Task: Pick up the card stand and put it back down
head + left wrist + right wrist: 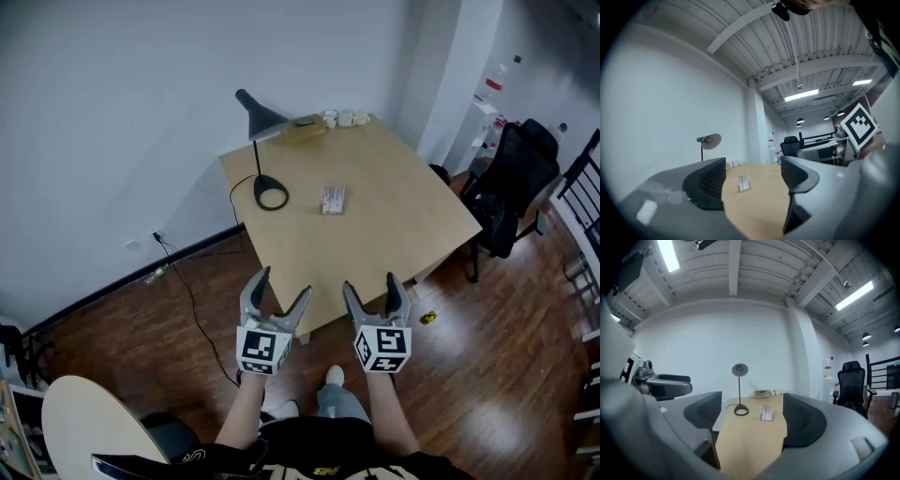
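Note:
The card stand (333,199) is a small clear holder with a printed card, upright near the middle of the wooden table (403,225). It shows far off between the jaws in the left gripper view (743,183) and the right gripper view (766,412). My left gripper (277,296) hovers over the table's near edge, open with nothing between its jaws. My right gripper (377,292) is beside it, also open and empty. Both are well short of the stand.
A black desk lamp (262,150) stands on the table's far left part, its cord trailing to the floor. A flat box and small cups (345,118) sit at the far edge. A black office chair (511,187) is right of the table.

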A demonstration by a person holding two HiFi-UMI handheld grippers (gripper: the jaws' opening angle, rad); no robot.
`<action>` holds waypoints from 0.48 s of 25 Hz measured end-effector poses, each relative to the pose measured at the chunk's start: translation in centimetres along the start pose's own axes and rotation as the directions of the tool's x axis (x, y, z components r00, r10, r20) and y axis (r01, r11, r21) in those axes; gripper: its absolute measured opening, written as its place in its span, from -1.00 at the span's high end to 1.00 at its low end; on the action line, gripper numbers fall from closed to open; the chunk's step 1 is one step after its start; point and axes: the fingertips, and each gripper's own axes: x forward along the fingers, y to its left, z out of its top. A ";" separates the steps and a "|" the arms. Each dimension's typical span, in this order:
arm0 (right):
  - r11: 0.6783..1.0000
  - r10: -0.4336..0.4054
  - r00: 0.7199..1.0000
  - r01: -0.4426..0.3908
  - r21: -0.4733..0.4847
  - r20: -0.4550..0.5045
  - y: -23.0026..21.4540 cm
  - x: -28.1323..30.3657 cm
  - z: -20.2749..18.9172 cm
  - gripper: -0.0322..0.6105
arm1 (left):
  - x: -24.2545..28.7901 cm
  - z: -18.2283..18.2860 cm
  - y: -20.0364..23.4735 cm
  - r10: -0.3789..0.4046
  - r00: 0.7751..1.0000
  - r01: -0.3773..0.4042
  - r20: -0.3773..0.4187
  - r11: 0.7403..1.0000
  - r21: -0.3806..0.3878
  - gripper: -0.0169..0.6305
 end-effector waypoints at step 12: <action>0.994 0.000 0.999 0.004 -0.110 0.039 6.3 -7.5 3.2 -0.36 | -8.5 -0.7 -1.6 0.037 0.999 -0.037 0.008 0.999 0.009 -0.22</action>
